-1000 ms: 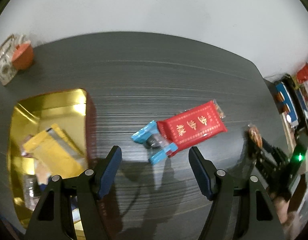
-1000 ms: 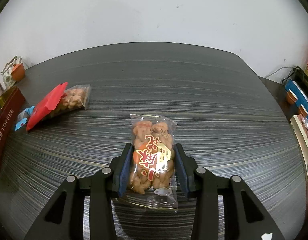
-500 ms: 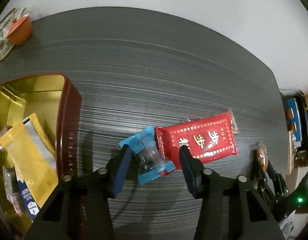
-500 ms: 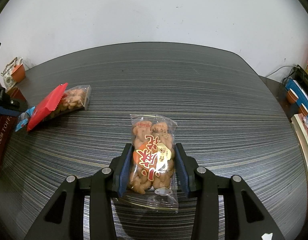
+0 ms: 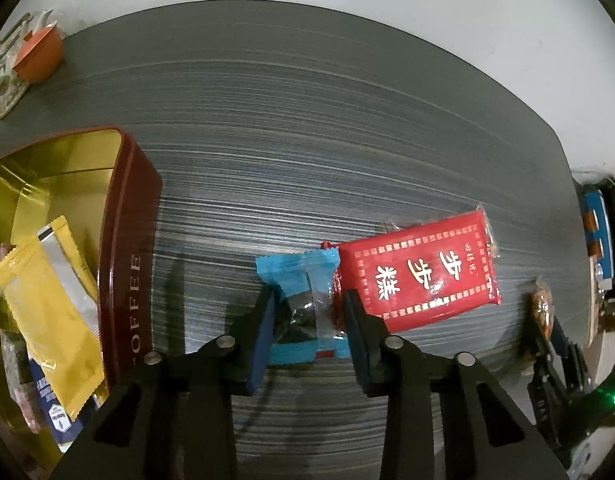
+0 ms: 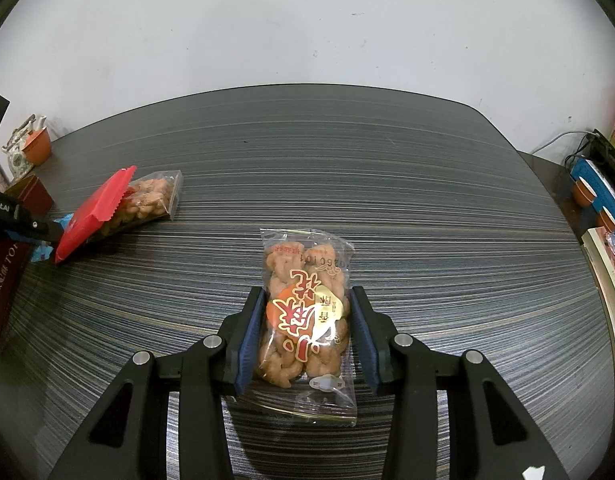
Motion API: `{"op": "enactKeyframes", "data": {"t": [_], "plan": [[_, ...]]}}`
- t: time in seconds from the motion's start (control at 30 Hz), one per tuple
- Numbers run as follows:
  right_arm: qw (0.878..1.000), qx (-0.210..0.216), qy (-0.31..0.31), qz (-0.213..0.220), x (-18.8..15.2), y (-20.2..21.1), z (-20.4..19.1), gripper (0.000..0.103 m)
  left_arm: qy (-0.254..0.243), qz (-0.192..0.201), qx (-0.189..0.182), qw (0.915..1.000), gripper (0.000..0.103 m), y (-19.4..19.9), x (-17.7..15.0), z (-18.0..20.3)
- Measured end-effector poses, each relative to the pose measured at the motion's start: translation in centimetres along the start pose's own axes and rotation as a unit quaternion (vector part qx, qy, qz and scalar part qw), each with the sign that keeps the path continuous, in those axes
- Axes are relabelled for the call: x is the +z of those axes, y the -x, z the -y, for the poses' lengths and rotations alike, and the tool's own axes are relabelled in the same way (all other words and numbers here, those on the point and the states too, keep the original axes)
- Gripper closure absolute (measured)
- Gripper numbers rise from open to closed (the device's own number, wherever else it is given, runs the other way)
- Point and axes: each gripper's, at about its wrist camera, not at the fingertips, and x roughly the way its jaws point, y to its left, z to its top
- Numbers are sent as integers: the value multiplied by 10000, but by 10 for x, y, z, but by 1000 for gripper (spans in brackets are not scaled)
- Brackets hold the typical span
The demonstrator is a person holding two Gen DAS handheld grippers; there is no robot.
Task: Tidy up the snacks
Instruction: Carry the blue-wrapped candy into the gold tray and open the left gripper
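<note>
We see a dark striped table [image 6: 387, 184] filling both views, with a white wall [image 6: 307, 20] behind it. At its left edge sits an open red tin [image 5: 127, 264] with a gold inside, holding yellow sachets [image 5: 39, 320] and other small packs. Near the table's middle lies a red packet [image 5: 419, 276] with gold characters, and a blue candy [image 5: 303, 304] rests just beside it, touching its left end. Our left gripper [image 5: 307, 328] has its jaws pressed against both sides of the blue candy, which still lies on the table. Our right gripper [image 6: 305, 336] clamps a clear bag [image 6: 307, 312] of twisted fried dough, the pads tight on its sides; we cannot tell whether the bag is lifted or resting. A small orange cup [image 5: 39, 54] stands at the far left corner.
</note>
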Motion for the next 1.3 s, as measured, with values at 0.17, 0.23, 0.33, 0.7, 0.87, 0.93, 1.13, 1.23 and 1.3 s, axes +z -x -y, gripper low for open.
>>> {"op": "enactKeyframes", "data": {"t": [0.17, 0.23, 0.33, 0.7, 0.87, 0.93, 1.13, 1.23, 1.3], "plan": [[10000, 0, -2, 0, 0, 0, 0, 63, -154, 41, -9, 9999, 72, 4, -8, -1], [10000, 0, -3, 0, 0, 0, 0, 63, -198, 53, -16, 9998, 72, 6, -11, -4], [10000, 0, -5, 1, 0, 0, 0, 63, -262, 84, -54, 9996, 73, 14, -16, -4], [10000, -4, -13, 0, 0, 0, -1, 63, -592, 397, -165, 9973, 73, 66, -40, 2], [10000, -5, -16, 0, 0, -1, -1, 63, -656, 563, -204, 9961, 73, 91, -47, -6], [10000, -6, -18, 1, 0, 0, -1, 63, -653, 661, -182, 9955, 73, 104, -48, -14], [10000, -8, -20, 1, 0, 0, -2, 63, -725, 943, 229, 9926, 73, 127, -40, -54], [10000, -9, -22, 0, 0, 0, -2, 63, -559, 984, 416, 9927, 73, 133, -36, -83], [10000, -10, -24, 0, 1, -1, -2, 63, -429, 987, 503, 9929, 73, 134, -35, -102]]}}
